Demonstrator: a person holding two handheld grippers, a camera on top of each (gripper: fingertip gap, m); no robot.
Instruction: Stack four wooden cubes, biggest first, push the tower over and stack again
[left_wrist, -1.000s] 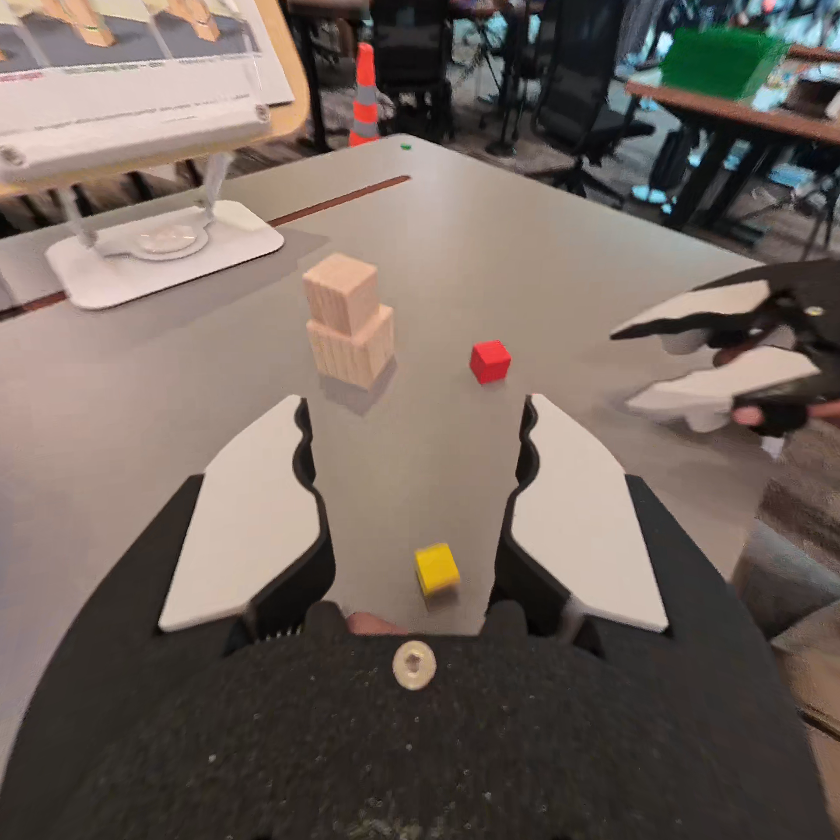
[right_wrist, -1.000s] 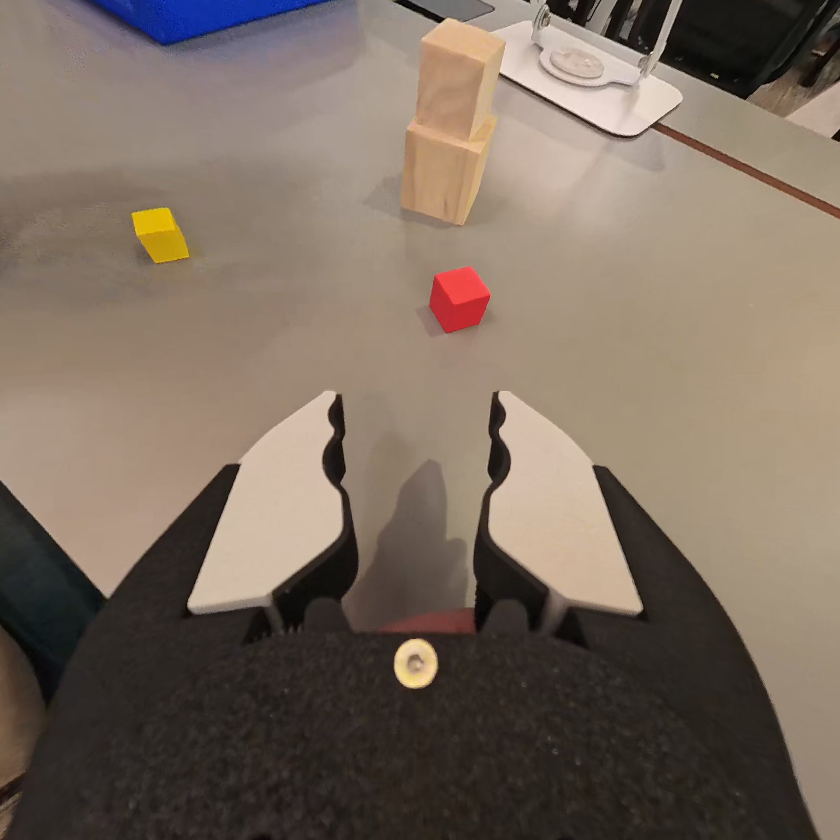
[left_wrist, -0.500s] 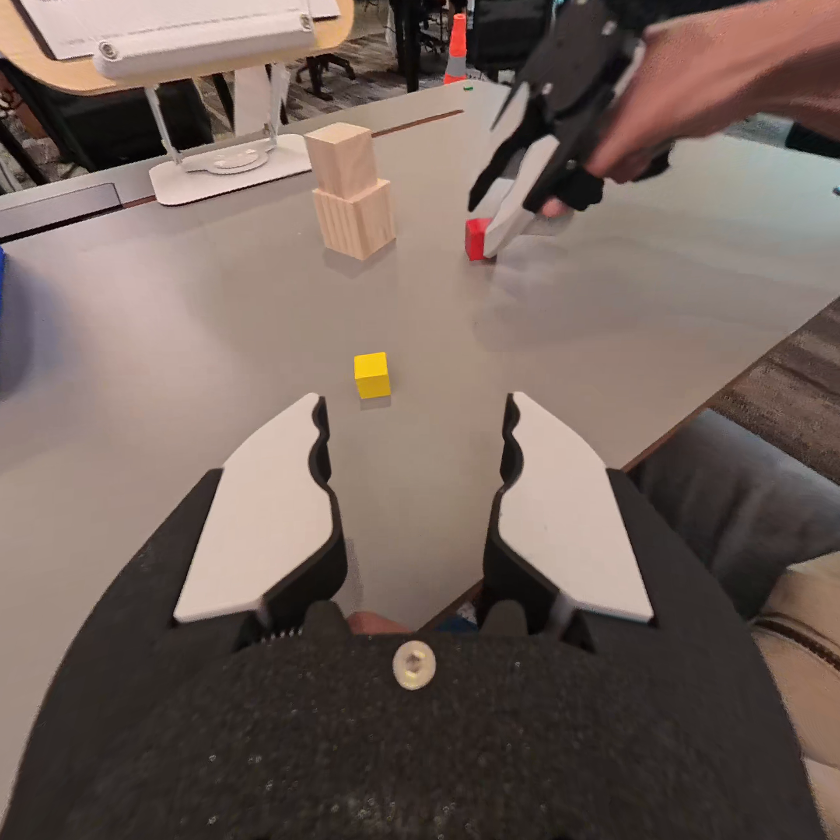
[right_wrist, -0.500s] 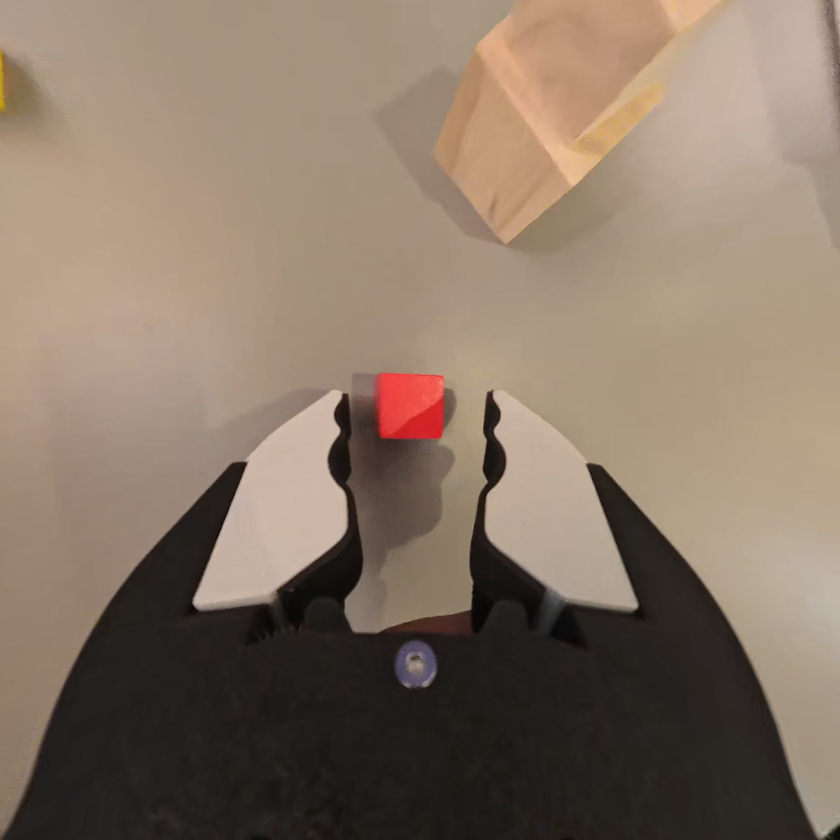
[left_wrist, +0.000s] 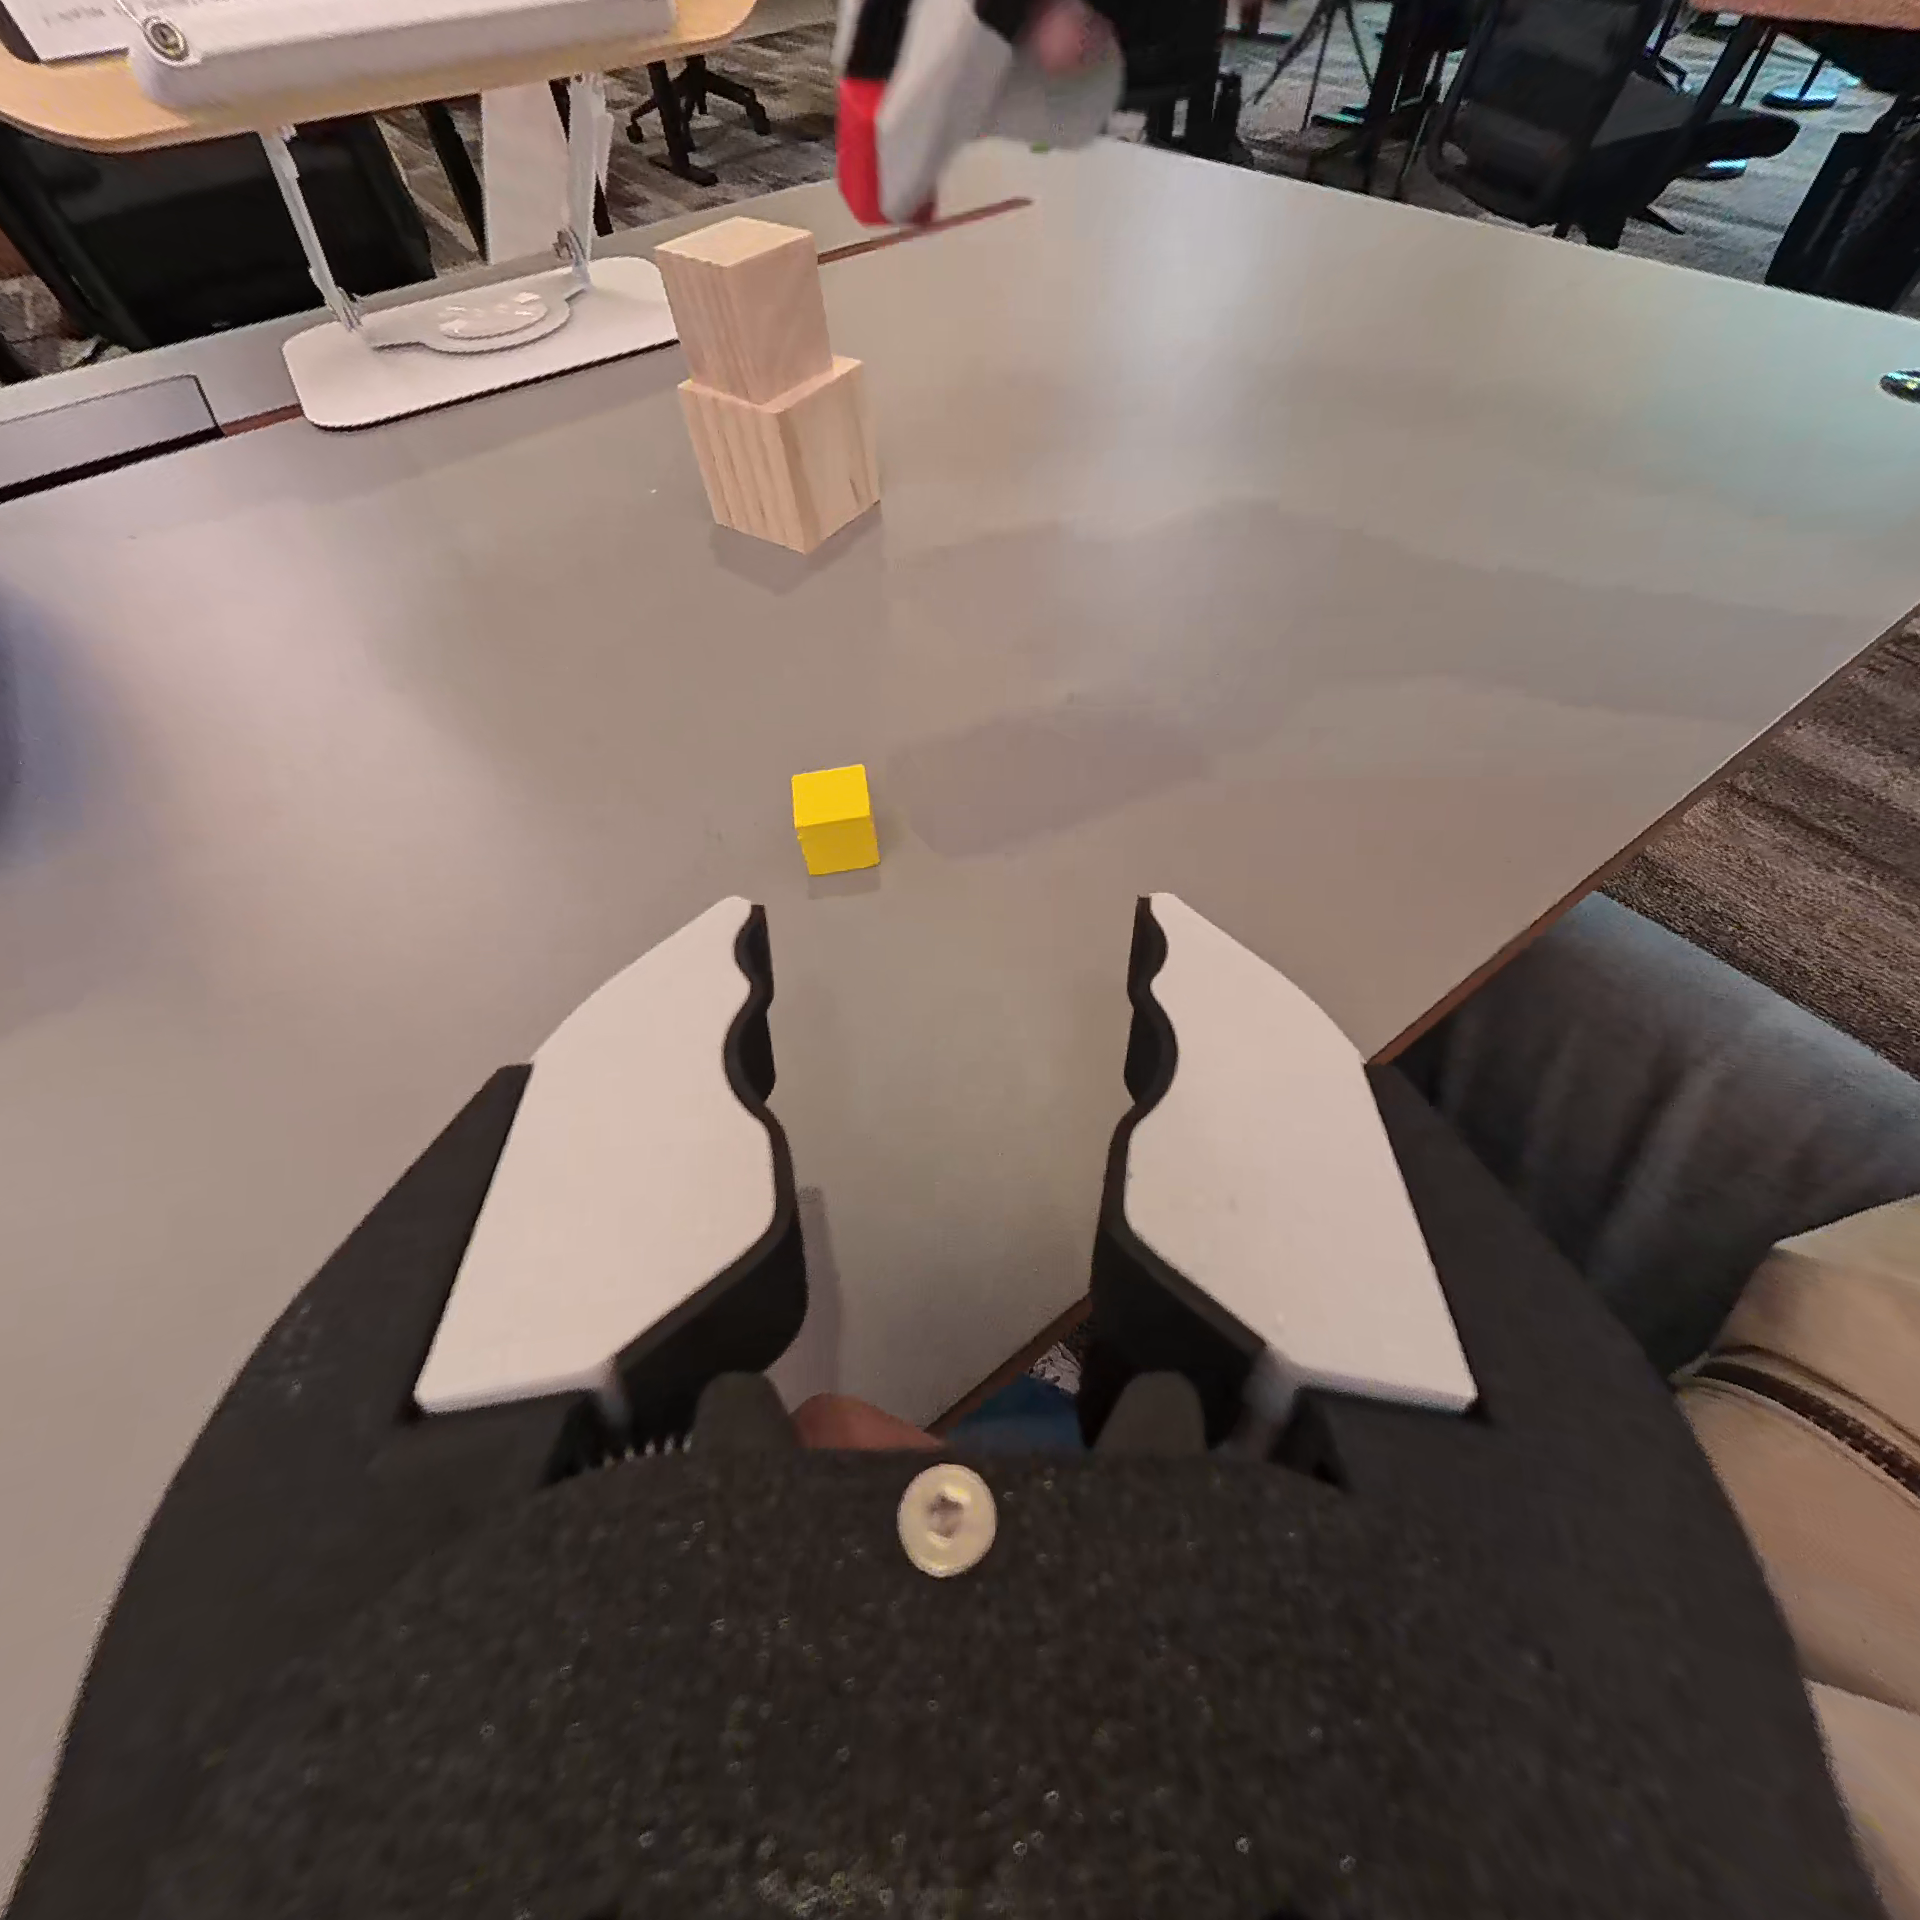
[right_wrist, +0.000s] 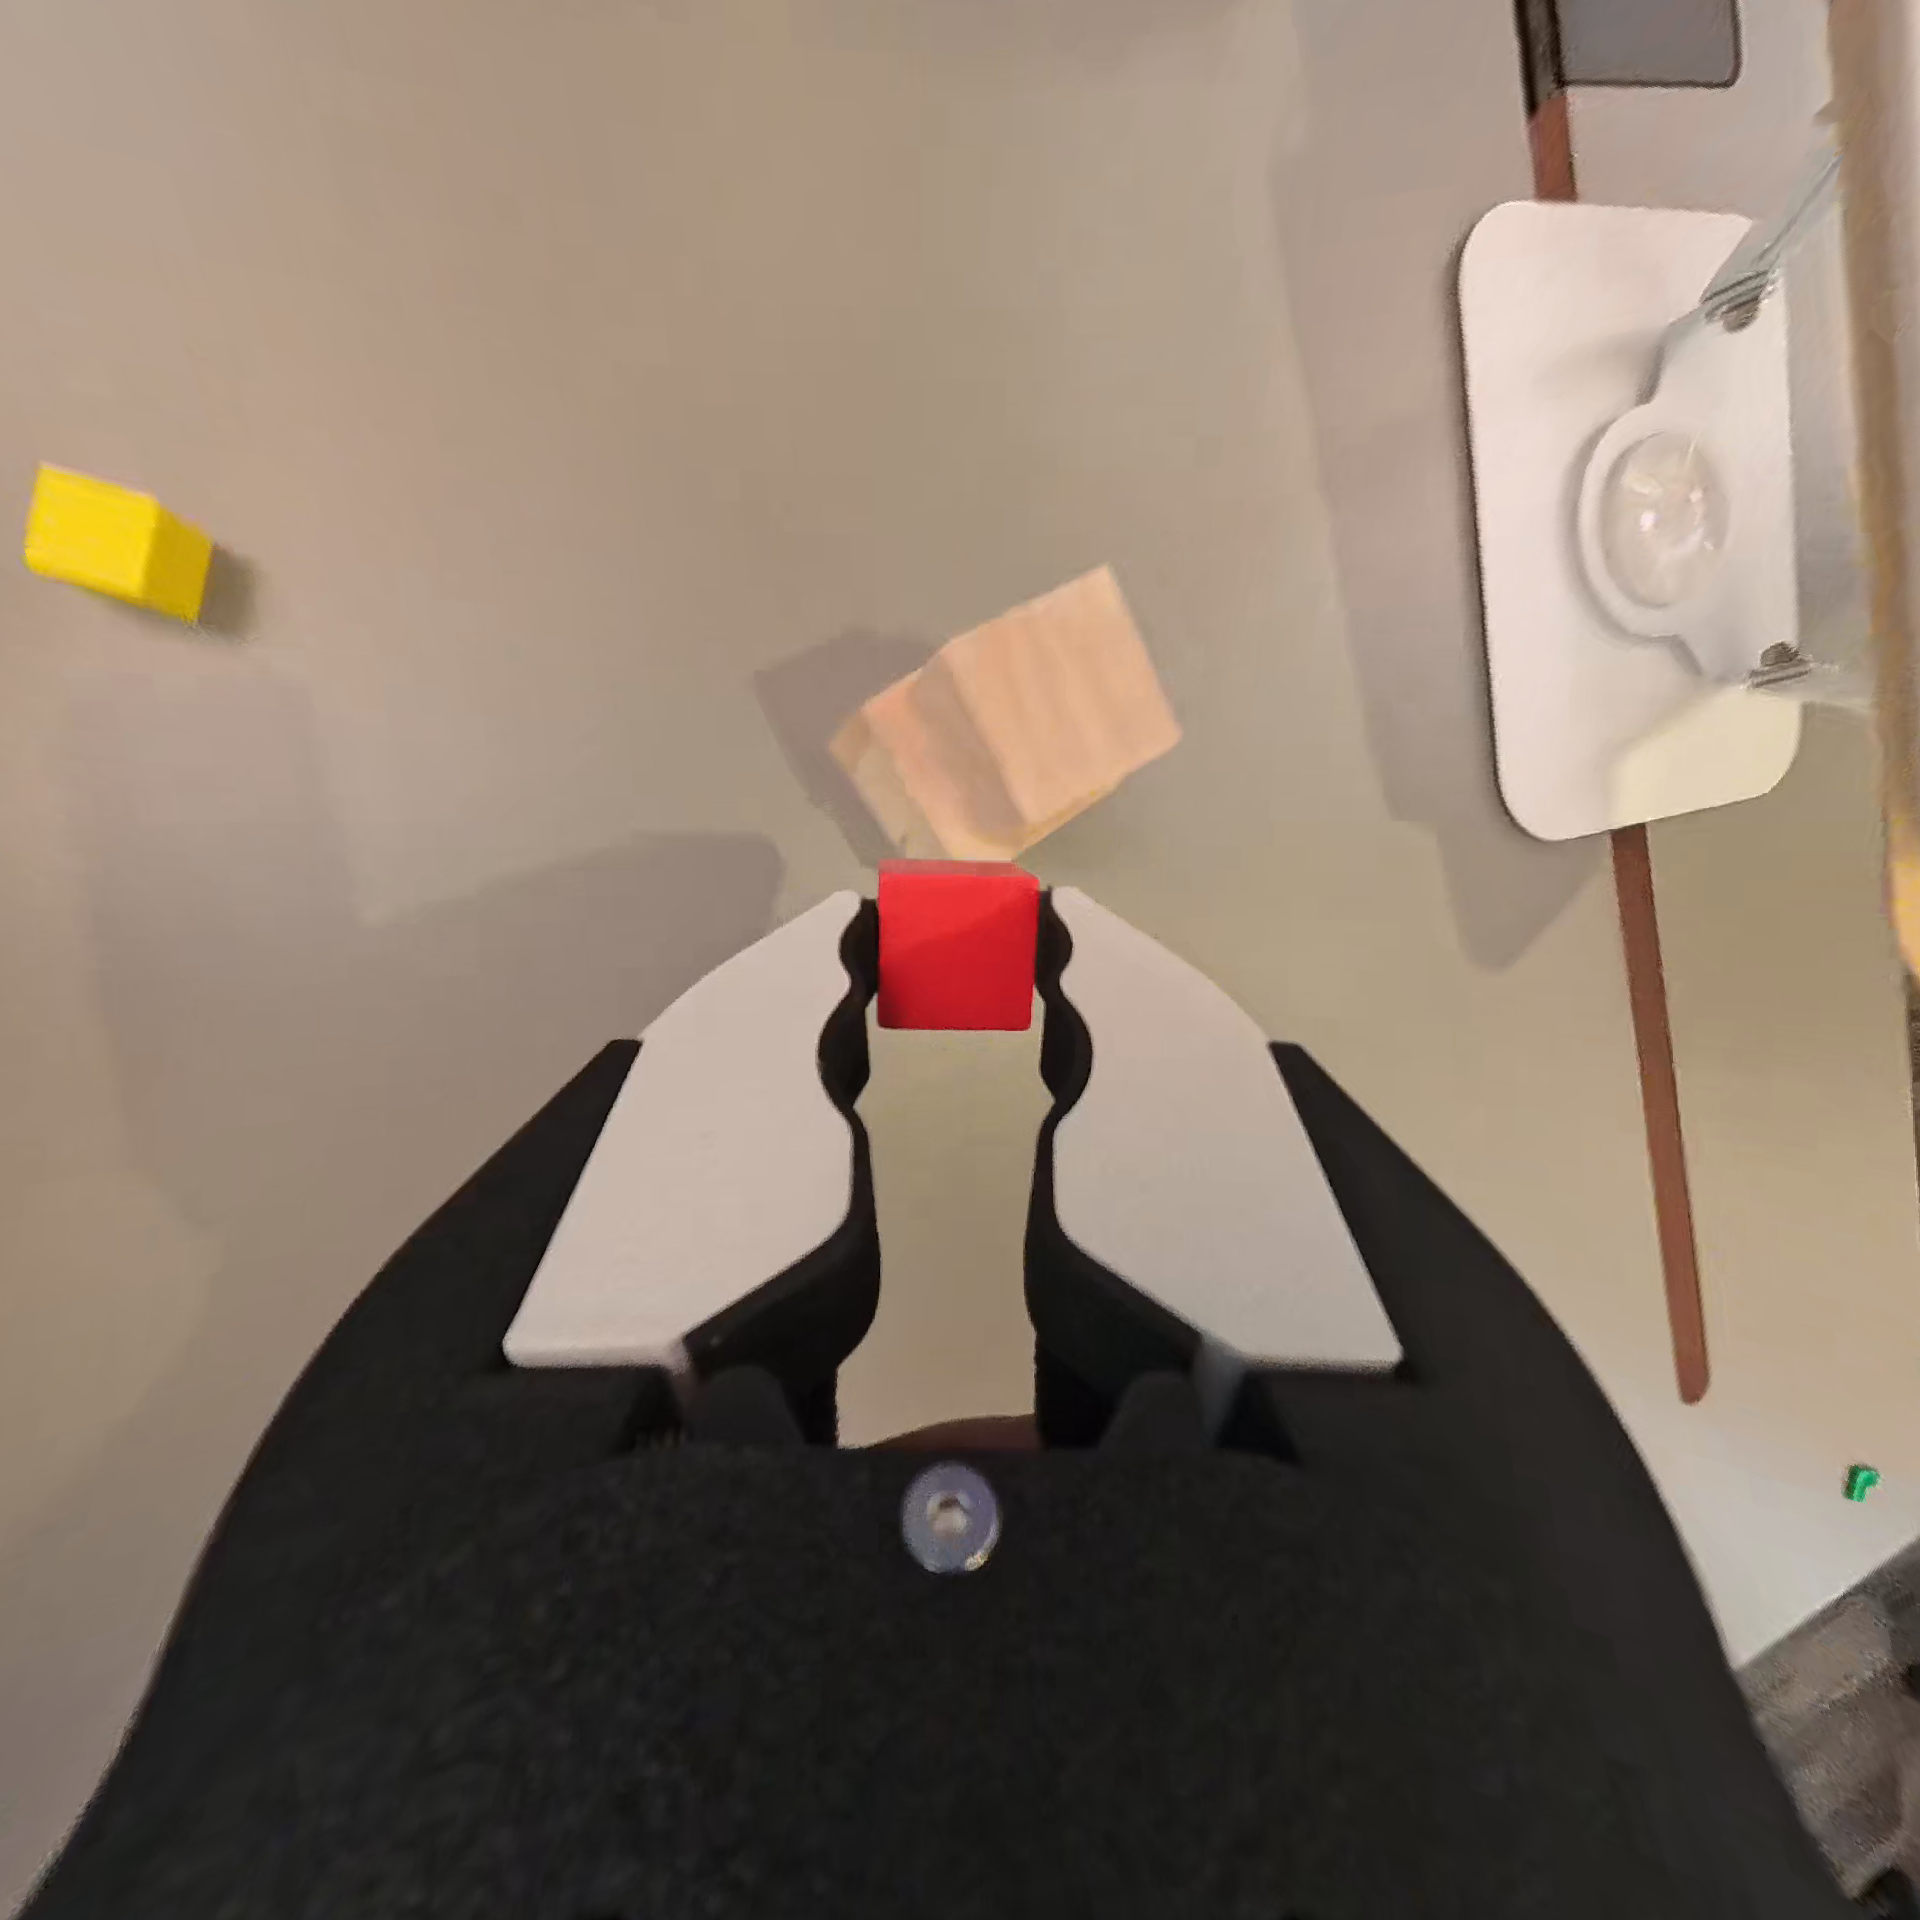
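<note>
Left gripper: nearest item in the left wrist view, held low over the near edge of the grey table; its white-faced fingers stand well apart, released, nothing between them

Yellow cube: smallest-looking block, resting on the table just beyond the left gripper's fingertips and slightly left of their gap, touching nothing; in the right wrist view it lies at the far left

Two-cube stack: larger pale wooden cube on the table farther off, beyond the yellow cube; smaller pale wooden cube set on its top, rotated a little against it, upright

Right gripper: clenched on the red cube, which is pinched at its two sides by the fingertips, clear of the table; the camera looks steeply down, and the wooden stack shows just beyond the red cube in frame. In the left wrist view this gripper is blurred, raised in the air beyond and to the right of the stack, red showing at its tip

White stand base: flat plate on the table, left of and beyond the stack, carrying thin legs up to a board

Background: dark office chairs and carpet beyond the far table edge
</note>
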